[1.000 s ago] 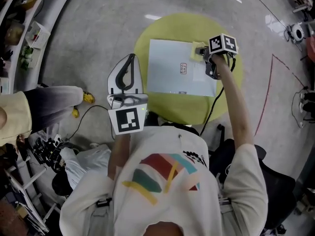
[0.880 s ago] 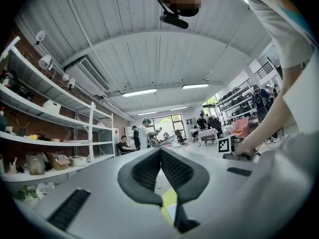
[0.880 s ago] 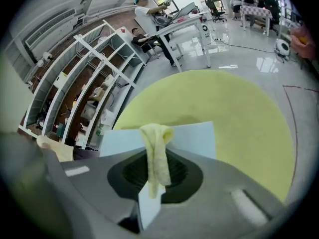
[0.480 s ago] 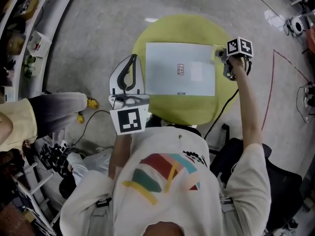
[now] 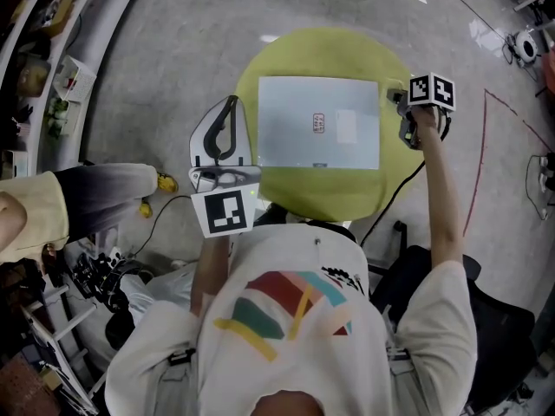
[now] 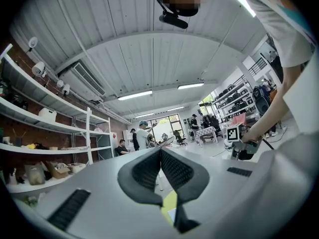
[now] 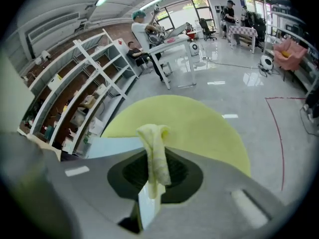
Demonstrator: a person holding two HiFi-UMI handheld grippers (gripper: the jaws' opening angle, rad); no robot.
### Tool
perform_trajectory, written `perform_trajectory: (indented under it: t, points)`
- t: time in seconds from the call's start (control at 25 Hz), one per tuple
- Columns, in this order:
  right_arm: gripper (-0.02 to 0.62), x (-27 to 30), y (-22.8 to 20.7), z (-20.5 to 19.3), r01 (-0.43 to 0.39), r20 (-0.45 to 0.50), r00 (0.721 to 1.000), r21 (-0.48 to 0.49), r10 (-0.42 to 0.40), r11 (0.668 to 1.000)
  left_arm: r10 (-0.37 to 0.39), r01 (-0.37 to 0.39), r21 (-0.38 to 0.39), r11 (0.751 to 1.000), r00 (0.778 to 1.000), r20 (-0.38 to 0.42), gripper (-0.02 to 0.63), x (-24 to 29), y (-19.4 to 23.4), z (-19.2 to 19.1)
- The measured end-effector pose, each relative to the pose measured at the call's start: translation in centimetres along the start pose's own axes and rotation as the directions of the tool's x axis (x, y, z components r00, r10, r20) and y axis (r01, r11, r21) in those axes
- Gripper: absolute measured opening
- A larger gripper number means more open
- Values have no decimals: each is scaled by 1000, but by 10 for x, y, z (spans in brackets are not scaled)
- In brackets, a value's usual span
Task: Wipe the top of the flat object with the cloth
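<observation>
A flat pale sheet (image 5: 319,121) with a small red mark lies on the round yellow-green table (image 5: 329,189). My right gripper (image 5: 401,100) hangs over the table's right rim, just past the sheet's right edge, shut on a yellow cloth (image 5: 392,90). In the right gripper view the cloth (image 7: 152,133) sticks up between the closed jaws of that gripper (image 7: 155,156), with the sheet (image 7: 112,146) to the left. My left gripper (image 5: 230,104) is shut and empty, held left of the sheet at the table's edge. In its own view this gripper (image 6: 160,151) points into the room.
White shelving (image 5: 43,50) lines the left side. A person's sleeve (image 5: 35,206) reaches in at the left. Cables and bags (image 5: 113,276) lie on the floor below it. A black chair (image 5: 486,336) stands at the lower right, and a red line (image 5: 473,180) marks the floor.
My right gripper has slid to the right with the cloth, from the sheet's top right corner off past its right edge. The left gripper has stayed put.
</observation>
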State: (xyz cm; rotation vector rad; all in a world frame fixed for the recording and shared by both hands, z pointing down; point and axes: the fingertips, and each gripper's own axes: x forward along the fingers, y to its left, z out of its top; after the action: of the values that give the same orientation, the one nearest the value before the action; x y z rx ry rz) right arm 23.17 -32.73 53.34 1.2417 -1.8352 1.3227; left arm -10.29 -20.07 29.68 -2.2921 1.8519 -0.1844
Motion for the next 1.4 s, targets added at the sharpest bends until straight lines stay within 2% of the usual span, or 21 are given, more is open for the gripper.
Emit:
perform_trajectory:
  t: [0.2,0.4,0.6,0.68,0.76,0.84,0.88,0.96,1.08,1.16,1.28,1.4]
  points:
    - [26,-54,69,10,-101,181,975,-145,127,984,7,-7,-9,1000,1000,16,15,-8,-2,6]
    - [26,-105,136,-12,-135,321,919,-289,229,948,24,-24,-9,1000,999,25,15,-20,-3,13]
    - [26,-135,182,-44,-136,405,865,-381,297,915,58,-57,-32,998,998,28,15,-35,-1,16]
    - [28,-135,205,-59,-138,449,825,-428,342,893,76,-75,-48,996,997,25,15,-41,2,14]
    - [28,-127,229,-81,-131,494,772,-492,400,860,92,-91,-50,995,996,17,15,-47,1,12]
    - [28,-109,251,-111,-110,509,739,-556,442,824,109,-109,-47,993,994,0,15,-56,-1,9]
    - [28,-97,262,-128,-93,505,735,-586,452,805,120,-120,-48,992,993,-9,15,-60,0,7]
    - [28,-69,284,-161,-48,481,746,-651,461,758,145,-146,-51,988,989,-26,15,-70,5,1]
    - [28,-26,311,-210,-23,405,780,-744,478,668,182,-185,-56,981,981,-60,15,-90,9,-16]
    - [28,-1,319,-237,-35,351,806,-776,476,630,206,-213,-66,975,974,-95,15,-107,9,-31]
    - [28,28,322,-262,-33,298,843,-804,449,594,234,-249,-77,965,959,-161,15,-135,8,-56]
    - [28,46,320,-268,-11,286,868,-805,405,593,266,-285,-72,956,942,-204,15,-155,14,-71]
